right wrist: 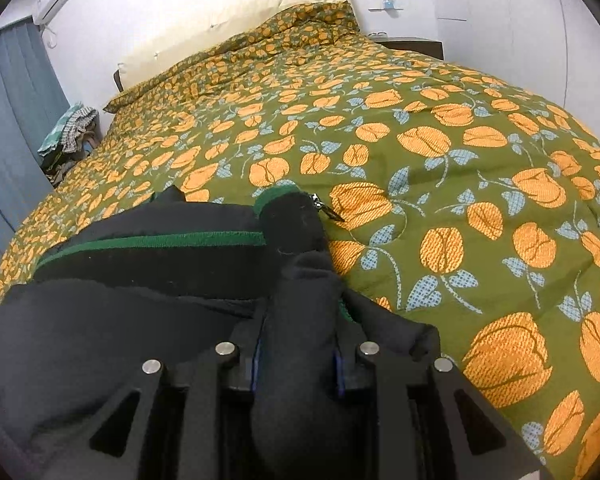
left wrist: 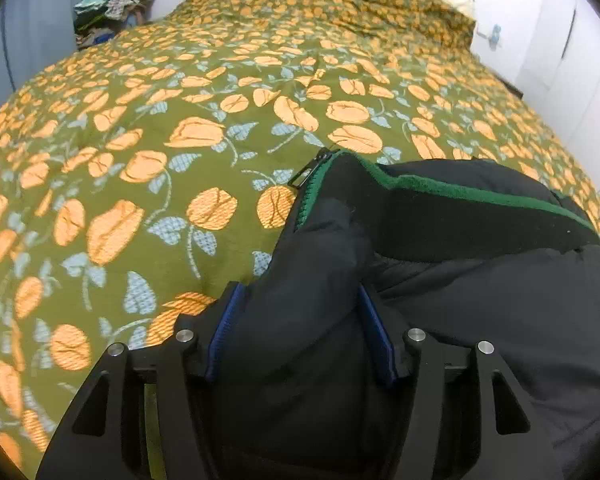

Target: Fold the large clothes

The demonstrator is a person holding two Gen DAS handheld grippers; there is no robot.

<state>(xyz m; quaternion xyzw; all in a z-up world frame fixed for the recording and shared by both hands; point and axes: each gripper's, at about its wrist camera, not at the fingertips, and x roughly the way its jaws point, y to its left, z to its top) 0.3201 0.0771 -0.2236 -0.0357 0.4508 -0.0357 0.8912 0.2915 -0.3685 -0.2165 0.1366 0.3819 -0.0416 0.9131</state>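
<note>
I have a black jacket [left wrist: 480, 280] with a green-trimmed collar [left wrist: 472, 194] gathered at the near edge of the bed [left wrist: 180, 128], and I hold it by 2 bunches of cloth, one in each pair of tongs. My left tongs [left wrist: 300, 320] stand fairly wide, with a thick fold of the jacket filling the gap between the blue pads [left wrist: 374, 332]; the cloth reaches both pads, so I read this as a grip on a bulky wad, though a loose one. My right tongs [right wrist: 298, 354] are drawn close and pinch a narrower roll of the same black cloth firmly.

The collar lies across the jacket between my 2 holds, and the zipper pull [left wrist: 304, 172] hangs off the collar's end over the flowered bedspread. The rest of the bed, up to the pillows at its far edge, carries nothing else; a heap of other clothes [left wrist: 116, 0] sits beyond its far left corner.

I judge this to be the laying-out step: the jacket is bunched, not yet spread flat, and no fold is made. Next I need to carry both holds toward the middle of the bed, pull them apart so the body lies smooth, and mind that the looser left hold does not slip.
</note>
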